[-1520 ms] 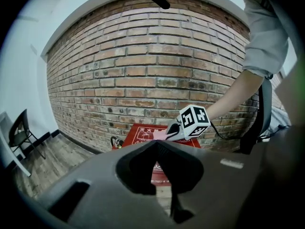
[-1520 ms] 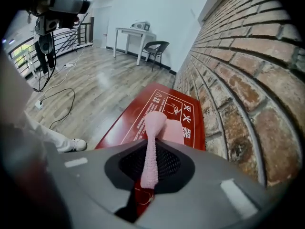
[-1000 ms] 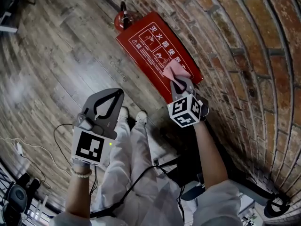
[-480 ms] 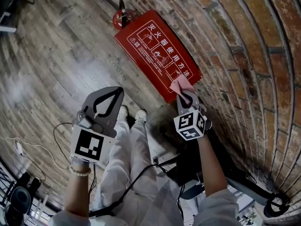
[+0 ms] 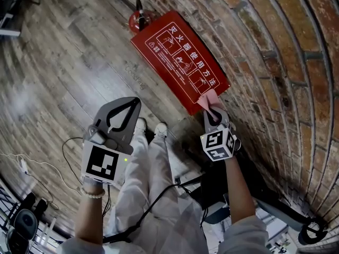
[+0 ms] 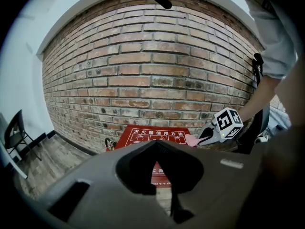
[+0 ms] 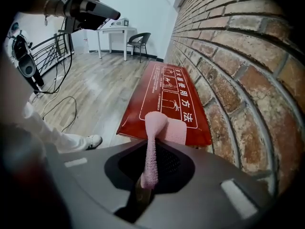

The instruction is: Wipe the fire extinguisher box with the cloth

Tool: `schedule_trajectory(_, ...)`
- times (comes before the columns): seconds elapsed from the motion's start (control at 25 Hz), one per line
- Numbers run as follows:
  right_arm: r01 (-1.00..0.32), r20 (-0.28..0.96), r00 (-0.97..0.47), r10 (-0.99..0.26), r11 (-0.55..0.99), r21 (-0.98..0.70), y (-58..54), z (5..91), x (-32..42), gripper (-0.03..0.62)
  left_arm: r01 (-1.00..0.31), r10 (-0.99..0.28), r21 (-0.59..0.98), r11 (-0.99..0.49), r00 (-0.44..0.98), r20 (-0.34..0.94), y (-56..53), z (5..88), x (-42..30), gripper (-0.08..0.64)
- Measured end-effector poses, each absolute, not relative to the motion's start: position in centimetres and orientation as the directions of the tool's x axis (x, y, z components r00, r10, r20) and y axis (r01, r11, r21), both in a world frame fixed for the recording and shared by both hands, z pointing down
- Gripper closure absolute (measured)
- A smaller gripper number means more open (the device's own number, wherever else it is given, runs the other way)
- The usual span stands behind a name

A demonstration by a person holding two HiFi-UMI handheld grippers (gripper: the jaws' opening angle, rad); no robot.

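Pink knit cloth (image 7: 153, 128) is pinched tight in the fully closed jaws of the right gripper (image 5: 211, 109), and its free end appears to rest on the near corner of the red fire extinguisher box (image 5: 179, 54). The left gripper (image 5: 132, 103) hangs idle above the person's legs, well apart from the box, its jaws together with nothing between them. The box sits on the wood floor (image 5: 69, 57) at the foot of a brick wall (image 5: 275, 52), printed lid facing up. A red extinguisher (image 5: 139, 19) stands just beside its far end. Only a small fold of cloth meets the lid, so the wipe will likely go best with the gripper held low enough to lay more fabric flat. Long, overlapping strokes from this near corner toward the far end should then cover the lid. The hard jaw tips should stay off the printed surface. The strip along the wall side looks easiest to miss.
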State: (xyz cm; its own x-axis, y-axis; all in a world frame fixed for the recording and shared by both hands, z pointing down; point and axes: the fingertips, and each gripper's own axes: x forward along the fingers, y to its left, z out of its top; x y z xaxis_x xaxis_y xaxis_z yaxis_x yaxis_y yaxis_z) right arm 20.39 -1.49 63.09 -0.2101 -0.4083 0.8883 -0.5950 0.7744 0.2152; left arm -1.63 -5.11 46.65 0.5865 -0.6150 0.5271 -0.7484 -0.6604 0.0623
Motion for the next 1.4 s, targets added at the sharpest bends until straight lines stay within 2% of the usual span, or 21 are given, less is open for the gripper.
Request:
schedule_trajectory(0.24,-0.610,0.872,-0.213,-0.442,0.757,0.234,-2.5,61.1,20.4,0.565,-0.763,-0.626,0.066,-0.643,0.573,0.529,-5.0,46.6,-2.6,0.561)
schedule_trajectory(0.56,-0.562,0.822,-0.257,-0.508,0.770,0.300,-6.2,56.9,18.1,0.563,-0.790,-0.655,0.066,-0.610,0.549,0.520,-5.2,46.4,-4.2,0.561)
schedule_trajectory(1.12,-0.425,0.743,-0.433,-0.510,0.842,0.331,-14.7,56.4,4.0,0.564,-0.832,-0.685,0.075,-0.550,0.500,0.530,-4.5,47.2,-8.3,0.561)
schedule_trajectory(1.4,-0.313,0.746,-0.462,-0.479,0.875,0.368,-18.1,57.5,-1.8,0.564,-0.851,-0.701,0.079,-0.519,0.477,0.531,-4.2,47.6,-10.1,0.561)
